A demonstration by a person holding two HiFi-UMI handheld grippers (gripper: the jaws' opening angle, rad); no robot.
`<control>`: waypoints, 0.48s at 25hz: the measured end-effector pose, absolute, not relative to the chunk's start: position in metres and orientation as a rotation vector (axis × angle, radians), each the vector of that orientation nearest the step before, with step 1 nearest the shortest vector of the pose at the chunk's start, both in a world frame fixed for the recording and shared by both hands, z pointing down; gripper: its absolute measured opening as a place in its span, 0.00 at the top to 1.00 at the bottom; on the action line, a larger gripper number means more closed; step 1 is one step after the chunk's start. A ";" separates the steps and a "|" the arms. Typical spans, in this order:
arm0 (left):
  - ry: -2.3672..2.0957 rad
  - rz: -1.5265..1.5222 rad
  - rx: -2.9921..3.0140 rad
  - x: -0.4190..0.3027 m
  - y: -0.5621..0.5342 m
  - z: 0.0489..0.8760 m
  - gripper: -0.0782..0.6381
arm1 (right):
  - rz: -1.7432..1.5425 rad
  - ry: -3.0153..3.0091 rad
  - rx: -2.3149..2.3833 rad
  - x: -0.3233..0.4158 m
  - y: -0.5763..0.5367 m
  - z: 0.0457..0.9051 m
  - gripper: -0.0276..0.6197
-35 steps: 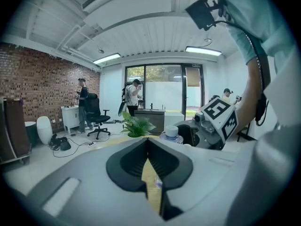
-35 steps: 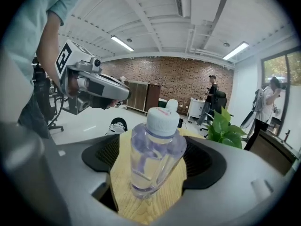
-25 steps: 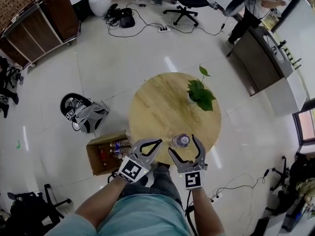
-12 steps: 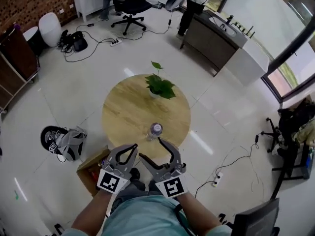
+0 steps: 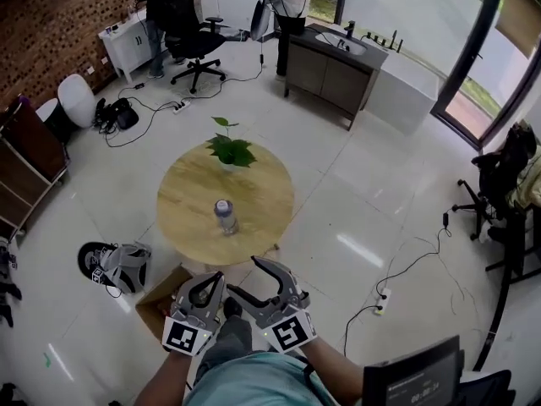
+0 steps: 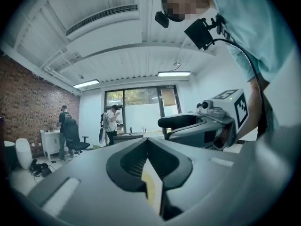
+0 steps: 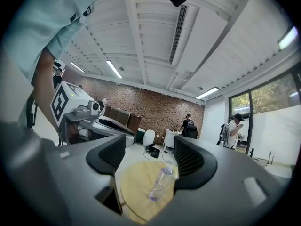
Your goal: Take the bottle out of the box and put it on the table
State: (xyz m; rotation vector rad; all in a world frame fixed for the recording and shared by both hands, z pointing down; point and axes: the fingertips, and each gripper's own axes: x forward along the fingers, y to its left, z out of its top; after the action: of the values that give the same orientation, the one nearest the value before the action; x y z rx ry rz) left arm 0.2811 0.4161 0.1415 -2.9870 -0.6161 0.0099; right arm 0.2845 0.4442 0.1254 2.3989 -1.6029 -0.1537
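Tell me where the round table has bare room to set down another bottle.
The wooden table is bare on both sides of the bottle, out to the rim. The near edge in front of the bottle is free too. Only the far edge, around the potted plant, is crowded.

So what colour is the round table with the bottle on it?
The table is light yellowish wood, seen best in the head view.
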 end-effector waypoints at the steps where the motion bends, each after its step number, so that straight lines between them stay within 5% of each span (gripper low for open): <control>1: -0.603 0.005 -2.985 0.271 0.430 0.141 0.88 | -0.146 -1.615 2.395 0.274 0.459 0.126 0.45; 12: -0.482 -0.017 -3.005 0.184 0.492 0.141 0.88 | -0.084 -1.785 2.292 0.176 0.520 0.132 0.47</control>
State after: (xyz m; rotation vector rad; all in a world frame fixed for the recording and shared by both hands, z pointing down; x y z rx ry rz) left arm 0.1841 0.4920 0.1411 -3.0053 -0.4816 -0.0169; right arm 0.1761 0.5204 0.1319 2.2919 -1.7855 -0.0845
